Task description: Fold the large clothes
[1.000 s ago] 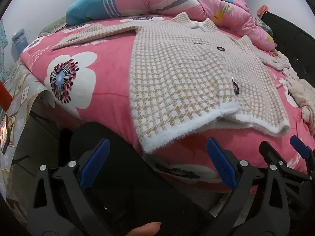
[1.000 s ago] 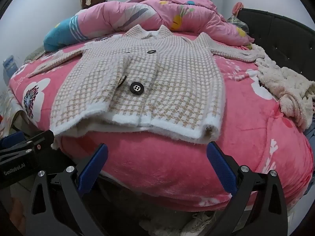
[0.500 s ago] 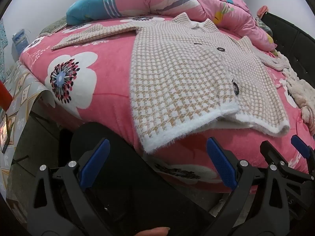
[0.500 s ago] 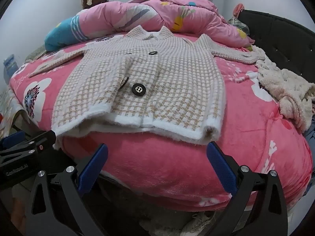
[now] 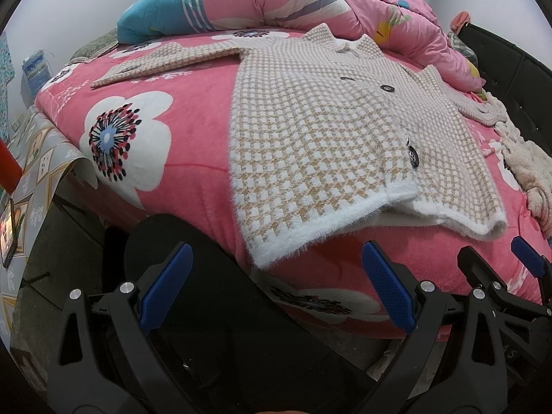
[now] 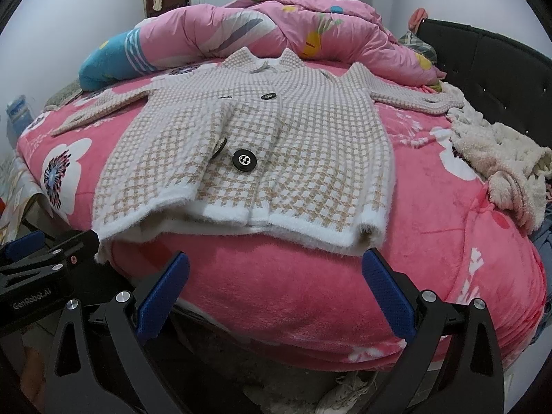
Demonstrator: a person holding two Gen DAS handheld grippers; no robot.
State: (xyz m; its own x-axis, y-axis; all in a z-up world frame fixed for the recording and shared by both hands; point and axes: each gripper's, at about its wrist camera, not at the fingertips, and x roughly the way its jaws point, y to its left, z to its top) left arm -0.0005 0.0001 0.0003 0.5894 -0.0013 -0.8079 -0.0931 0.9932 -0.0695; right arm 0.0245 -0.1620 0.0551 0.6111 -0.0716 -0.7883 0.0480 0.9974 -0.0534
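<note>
A beige-and-white checked knit cardigan (image 5: 321, 131) (image 6: 276, 151) with black buttons lies face up on the pink flowered bed cover (image 5: 193, 138) (image 6: 296, 286), sleeves spread out to both sides, its white hem hanging at the near bed edge. My left gripper (image 5: 276, 293) is open, below and in front of the hem's left corner, holding nothing. My right gripper (image 6: 276, 293) is open too, just under the hem's right part, with empty space between its blue pads. The right gripper's fingers (image 5: 528, 265) show at the right edge of the left wrist view.
A rolled pink quilt (image 6: 276, 31) lies across the far side of the bed. A fluffy cream garment (image 6: 503, 158) sits at the right by the black headboard (image 6: 500, 65). A patterned cloth (image 5: 31, 158) covers a low surface at the left. Shoes (image 6: 348, 393) lie on the floor.
Both grippers have crept slightly closer to the bed edge; the cardigan has not moved and both jaws stay open.
</note>
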